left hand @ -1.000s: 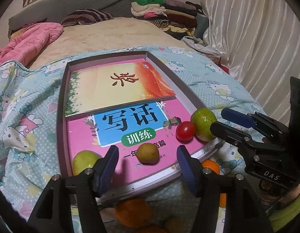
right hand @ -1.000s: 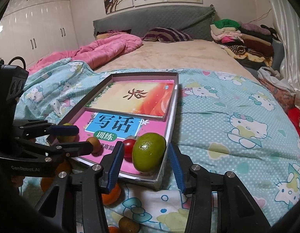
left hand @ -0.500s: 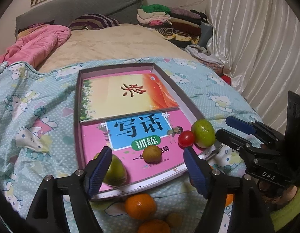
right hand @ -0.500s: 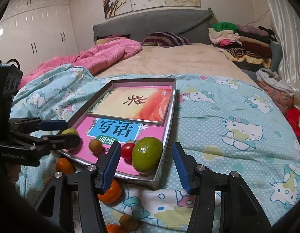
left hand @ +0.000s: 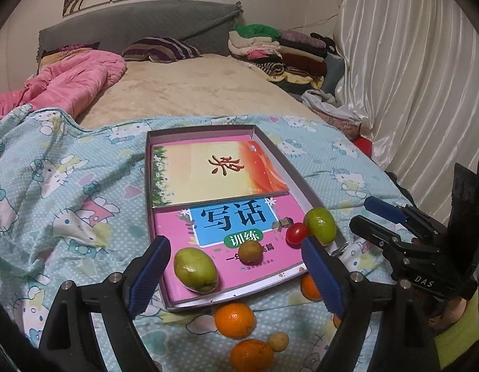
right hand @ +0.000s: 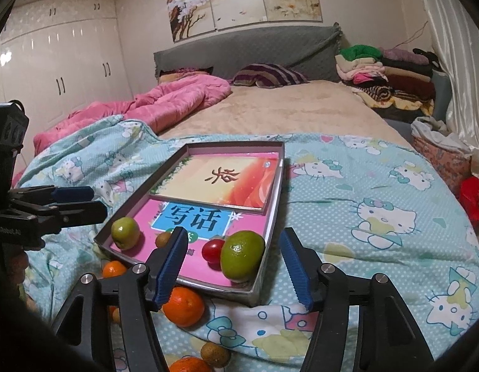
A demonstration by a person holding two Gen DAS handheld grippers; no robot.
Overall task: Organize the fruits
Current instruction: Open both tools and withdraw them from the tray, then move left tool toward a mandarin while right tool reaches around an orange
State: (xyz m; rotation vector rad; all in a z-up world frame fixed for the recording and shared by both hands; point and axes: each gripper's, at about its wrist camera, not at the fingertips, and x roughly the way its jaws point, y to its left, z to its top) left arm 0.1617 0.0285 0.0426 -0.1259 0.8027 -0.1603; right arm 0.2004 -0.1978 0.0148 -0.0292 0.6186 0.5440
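Lowest in the left wrist view, the left gripper (left hand: 234, 274) has just been opening and stands wide, its pads clear of the green fruit (left hand: 195, 269) that lies between them in the shallow box (left hand: 296, 176); the right gripper (right hand: 231, 269) has also been opening, about half spread, empty, with the lime-green fruit (right hand: 242, 255) and cherry tomato (right hand: 213, 250) between its fingers but untouched. The risk, as I judge it, is rolling — the fruits sit on glossy book covers (left hand: 220, 170) in a box resting on soft bedding, so any nudge to its near edge could tip it and send the round pieces, the small brown fruit (left hand: 251, 251) among them, over the low rim. Loose oranges (left hand: 234, 320) and a small pale fruit (left hand: 278, 341) lie on the quilt at the bottom of the frame, just outside the box — easy to knock further with a descending finger. The surface is a cartoon-cat quilt (right hand: 379, 217) over a bed; beyond lie a pink blanket (right hand: 165, 105), folded clothes (right hand: 385, 71) at upper right, a grey headboard (right hand: 248, 59) and white wardrobes (right hand: 59, 62) at upper left.
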